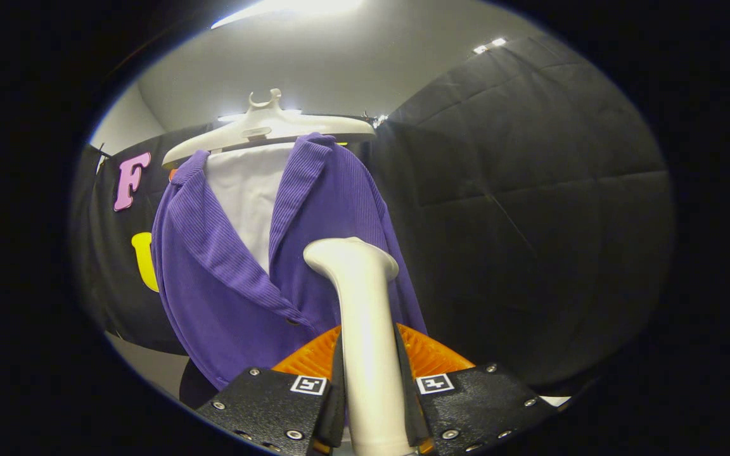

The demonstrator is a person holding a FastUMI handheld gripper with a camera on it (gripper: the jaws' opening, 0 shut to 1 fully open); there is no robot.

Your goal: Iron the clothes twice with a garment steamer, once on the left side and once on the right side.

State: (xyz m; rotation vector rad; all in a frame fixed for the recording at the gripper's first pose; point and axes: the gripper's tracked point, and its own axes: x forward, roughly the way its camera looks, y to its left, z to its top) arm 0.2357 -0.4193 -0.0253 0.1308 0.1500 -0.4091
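Observation:
A purple ribbed jacket (225, 278) hangs over a white inner layer (248, 190) on a white hanger (263, 126), just ahead of my fingers. My gripper (370, 380) is shut on the white garment steamer (365, 329), both fingers pressing its handle. The steamer rises between the fingers, and its head (349, 253) sits against the jacket's front panel that lies right of the lapel opening. The jacket's lower hem is hidden behind the fingers.
Black booth cloth (530, 221) stands close behind and to the right of the jacket. A grey ceiling with bright lamps (289, 9) is overhead. A pale floor strip (149, 361) shows below the jacket's left side.

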